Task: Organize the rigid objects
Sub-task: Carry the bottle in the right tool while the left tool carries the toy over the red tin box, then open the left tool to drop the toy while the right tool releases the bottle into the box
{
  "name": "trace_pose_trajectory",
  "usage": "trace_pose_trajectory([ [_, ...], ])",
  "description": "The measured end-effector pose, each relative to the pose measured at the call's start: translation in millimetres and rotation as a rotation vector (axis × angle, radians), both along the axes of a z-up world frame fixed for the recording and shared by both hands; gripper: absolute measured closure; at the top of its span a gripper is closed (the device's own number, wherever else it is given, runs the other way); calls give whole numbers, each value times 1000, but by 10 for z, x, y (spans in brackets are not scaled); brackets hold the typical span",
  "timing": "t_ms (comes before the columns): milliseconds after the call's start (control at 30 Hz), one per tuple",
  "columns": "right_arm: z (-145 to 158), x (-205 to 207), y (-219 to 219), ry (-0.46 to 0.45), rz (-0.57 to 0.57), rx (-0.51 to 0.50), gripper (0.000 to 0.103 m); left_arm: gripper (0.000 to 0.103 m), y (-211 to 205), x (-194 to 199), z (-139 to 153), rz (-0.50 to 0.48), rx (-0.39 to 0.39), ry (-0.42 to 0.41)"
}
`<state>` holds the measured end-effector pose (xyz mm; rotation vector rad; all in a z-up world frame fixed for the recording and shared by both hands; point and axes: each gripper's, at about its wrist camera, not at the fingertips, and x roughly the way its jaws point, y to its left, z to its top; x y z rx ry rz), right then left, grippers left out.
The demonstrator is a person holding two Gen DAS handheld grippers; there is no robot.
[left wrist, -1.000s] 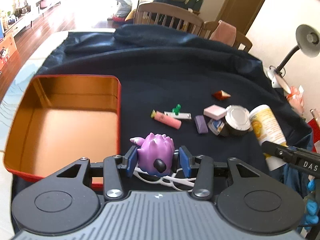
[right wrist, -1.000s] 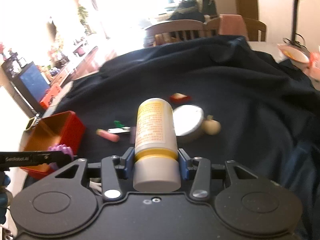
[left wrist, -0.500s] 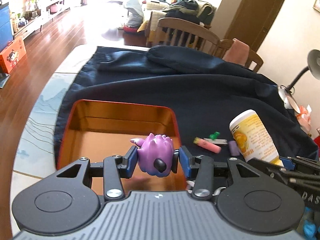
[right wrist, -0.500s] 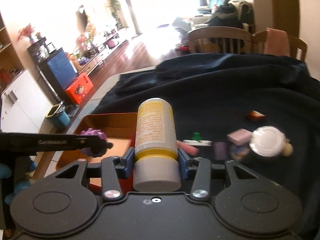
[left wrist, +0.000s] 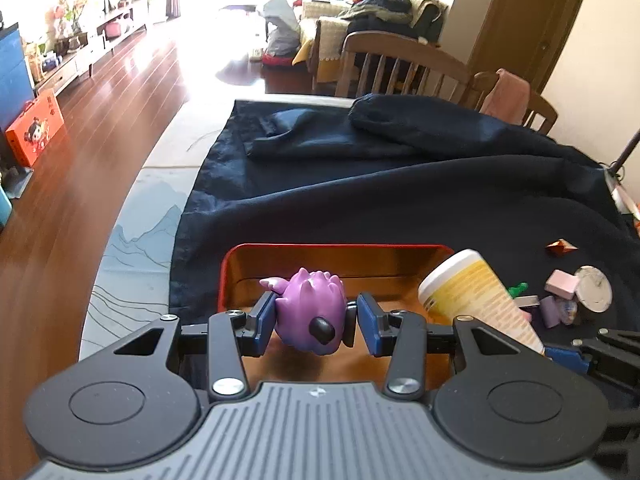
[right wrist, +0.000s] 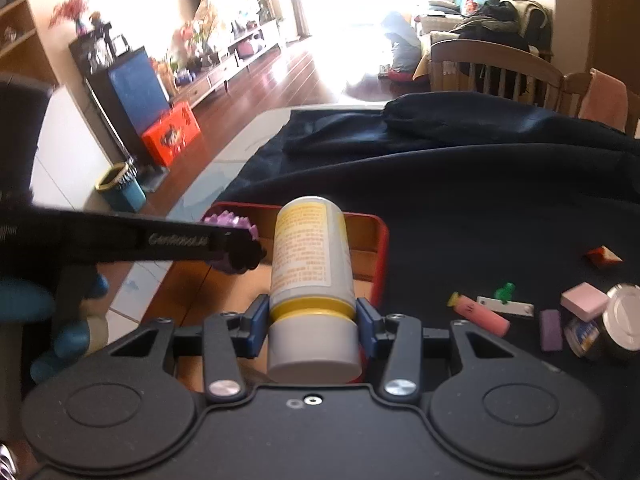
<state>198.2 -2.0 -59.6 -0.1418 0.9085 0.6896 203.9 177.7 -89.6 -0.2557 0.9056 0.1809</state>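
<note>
Gripping a purple spiky toy (left wrist: 312,312) between its blue pads, the left gripper (left wrist: 316,320) hangs over the red tin (left wrist: 336,249) on the dark cloth (left wrist: 400,200). Beside it, the right gripper (right wrist: 312,320) clamps a yellow-labelled bottle (right wrist: 310,260) above the tin's right part. Further right lie a pink eraser (right wrist: 584,300) and a round tin lid (right wrist: 626,306).

I see the tin (left wrist: 240,258) on the cloth (left wrist: 400,200) over the surface, with the spiky toy (left wrist: 310,312) above it at left and the bottle (right wrist: 310,256) at right. Small pieces (right wrist: 520,312) lie right of the tin; chairs (left wrist: 396,64) stand beyond the far edge.
</note>
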Motion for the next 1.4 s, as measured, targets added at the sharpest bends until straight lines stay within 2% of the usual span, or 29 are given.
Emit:
trace_pose_trajectory([
  [300, -274, 62, 351, 2, 6, -113, 59, 60, 23, 189, -183, -68, 39, 37],
  [633, -443, 66, 477, 24, -4, -162, 59, 60, 48, 310, -263, -91, 40, 48],
  [1100, -451, 13, 510, 28, 46, -138, 58, 60, 203, 272, -260, -39, 2, 72],
  [1400, -335, -30, 363, 30, 36, -96, 49, 59, 212, 194, -200, -26, 30, 70],
])
